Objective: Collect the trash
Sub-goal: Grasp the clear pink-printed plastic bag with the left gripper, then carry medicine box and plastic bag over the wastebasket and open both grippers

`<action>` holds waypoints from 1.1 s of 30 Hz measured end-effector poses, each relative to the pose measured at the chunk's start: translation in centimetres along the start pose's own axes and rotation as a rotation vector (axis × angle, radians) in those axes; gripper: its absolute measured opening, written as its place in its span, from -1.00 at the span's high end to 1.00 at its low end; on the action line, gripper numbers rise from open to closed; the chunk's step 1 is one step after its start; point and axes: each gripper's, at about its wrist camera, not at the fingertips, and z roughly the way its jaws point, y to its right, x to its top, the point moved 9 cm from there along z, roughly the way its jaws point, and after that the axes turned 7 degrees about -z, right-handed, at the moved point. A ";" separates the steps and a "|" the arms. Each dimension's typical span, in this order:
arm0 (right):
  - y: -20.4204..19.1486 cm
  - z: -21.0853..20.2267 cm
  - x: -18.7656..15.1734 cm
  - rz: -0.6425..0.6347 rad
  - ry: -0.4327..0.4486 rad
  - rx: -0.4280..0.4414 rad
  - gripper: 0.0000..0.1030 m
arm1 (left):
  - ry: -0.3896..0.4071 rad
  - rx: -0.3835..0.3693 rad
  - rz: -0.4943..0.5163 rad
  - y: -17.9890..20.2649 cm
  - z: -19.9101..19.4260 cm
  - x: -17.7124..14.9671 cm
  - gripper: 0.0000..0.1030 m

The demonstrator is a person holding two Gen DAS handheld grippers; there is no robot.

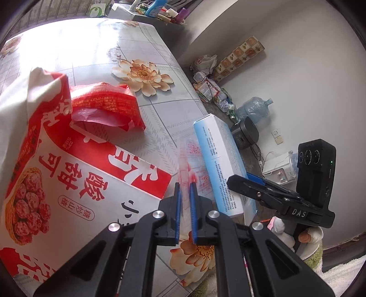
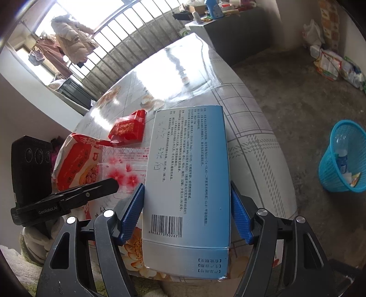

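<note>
My right gripper point(image 2: 186, 210) is shut on a blue-and-white medicine box point(image 2: 186, 182) and holds it above the table's near edge; the box also shows in the left wrist view point(image 1: 219, 164). My left gripper point(image 1: 185, 194) is shut on a thin clear plastic wrapper with red flowers point(image 1: 194, 164), also seen in the right wrist view point(image 2: 123, 166). A large red-and-white snack bag point(image 1: 57, 171) lies at the left. A crumpled red wrapper point(image 1: 107, 105) lies beyond it. A blue trash basket point(image 2: 343, 157) stands on the floor at the right.
The table has a floral plastic cover point(image 1: 141, 73). The basket holds a bottle and scraps. A pile of bags, a water jug point(image 1: 254, 109) and a rice cooker point(image 1: 244, 134) sit by the wall. A cluttered cabinet point(image 2: 219, 13) stands behind the table.
</note>
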 end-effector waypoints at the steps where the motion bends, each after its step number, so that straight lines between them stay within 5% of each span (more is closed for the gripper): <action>1: 0.1 -0.3 0.1 0.011 0.012 0.010 -0.29 | 0.007 0.009 0.020 0.5 -0.1 0.1 0.90; 10: 3.6 -6.8 2.2 0.178 0.234 0.116 -0.29 | 0.044 -0.010 0.209 7.2 -1.1 2.6 0.94; 16: 11.3 -13.5 1.8 0.348 0.415 0.035 -0.29 | 0.003 -0.073 0.346 14.8 2.0 4.8 0.94; 24: 24.0 -15.1 -1.7 0.676 0.442 -0.089 -0.30 | -0.220 -0.095 0.449 24.2 14.1 4.8 0.94; 33: 37.5 -8.4 -2.9 0.944 0.296 -0.024 -0.34 | -0.475 0.027 0.482 26.9 33.3 3.7 0.94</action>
